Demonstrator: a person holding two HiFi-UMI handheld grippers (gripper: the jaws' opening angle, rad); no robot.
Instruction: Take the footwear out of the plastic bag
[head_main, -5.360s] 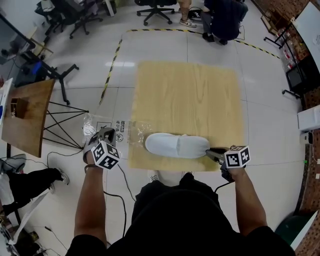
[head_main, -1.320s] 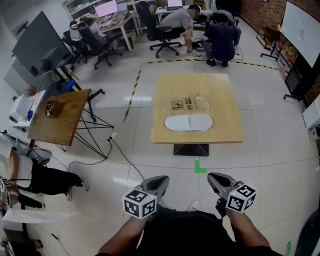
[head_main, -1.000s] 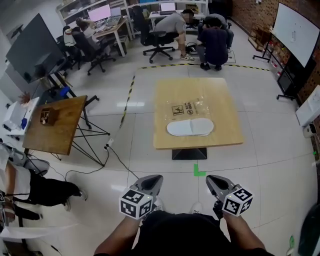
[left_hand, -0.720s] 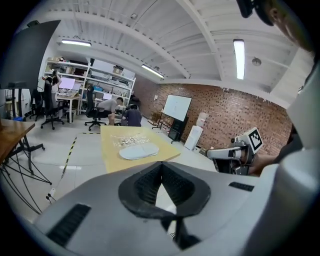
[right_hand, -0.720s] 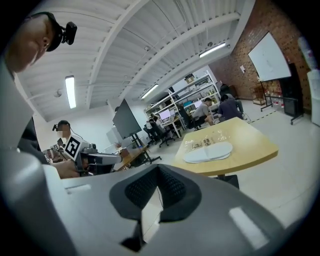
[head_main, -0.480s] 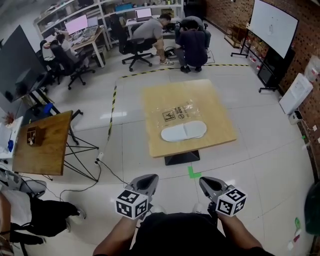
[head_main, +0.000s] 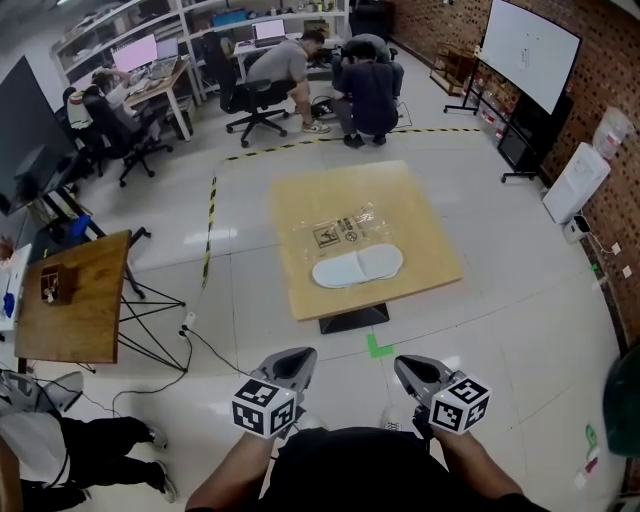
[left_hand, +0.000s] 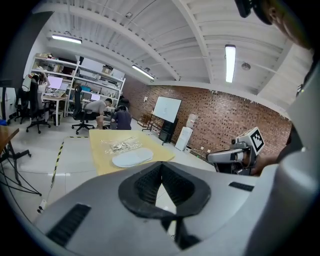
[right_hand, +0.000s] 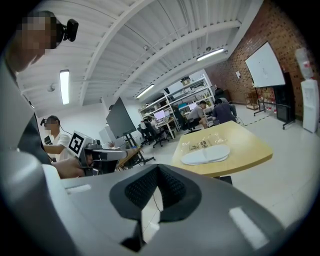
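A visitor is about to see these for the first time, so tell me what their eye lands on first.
The pale wooden table alone in the middle of the floor draws the eye, with the white footwear lying on it, out of the clear plastic bag just beyond. At the bottom of the head view, the left gripper and right gripper are shut and empty, well short of the table.

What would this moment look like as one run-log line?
plastic bag: flat on table | white footwear: out, beside bag | left tool: shut, empty | right tool: shut, empty
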